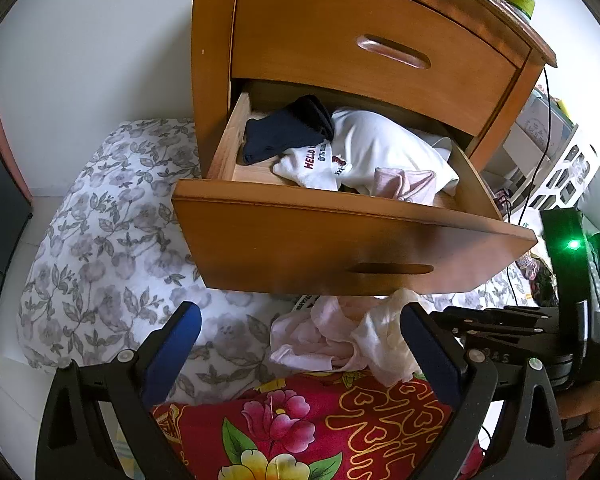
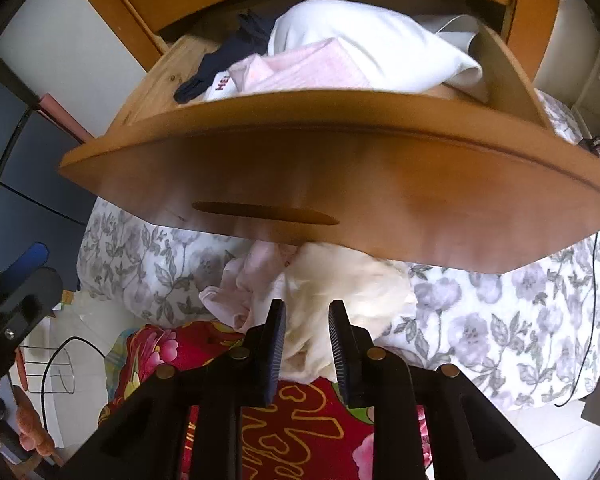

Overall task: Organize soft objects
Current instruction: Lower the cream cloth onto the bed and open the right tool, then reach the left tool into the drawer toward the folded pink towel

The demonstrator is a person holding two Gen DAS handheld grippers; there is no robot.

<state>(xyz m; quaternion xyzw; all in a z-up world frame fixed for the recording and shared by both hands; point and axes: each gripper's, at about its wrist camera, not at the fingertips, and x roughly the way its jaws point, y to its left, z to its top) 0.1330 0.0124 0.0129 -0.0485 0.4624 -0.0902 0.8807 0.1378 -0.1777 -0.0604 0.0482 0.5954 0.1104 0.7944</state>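
At the foot of an open wooden drawer [image 1: 352,240], two hand-held grippers hover over crumpled garments. The left gripper [image 1: 300,344] stands wide and empty. Below the drawer's front edge, where the grey floral bedding [image 1: 100,248] meets a red floral quilt [image 1: 300,420], lie a pink garment [image 2: 240,284] and a cream cloth [image 2: 340,284] — light, limp, likely to drape and trail. The right gripper [image 2: 307,344] is narrowly parted over the cream cloth's near fold; whether its pads touch is unclear. A bunched fold offers the surest hold.
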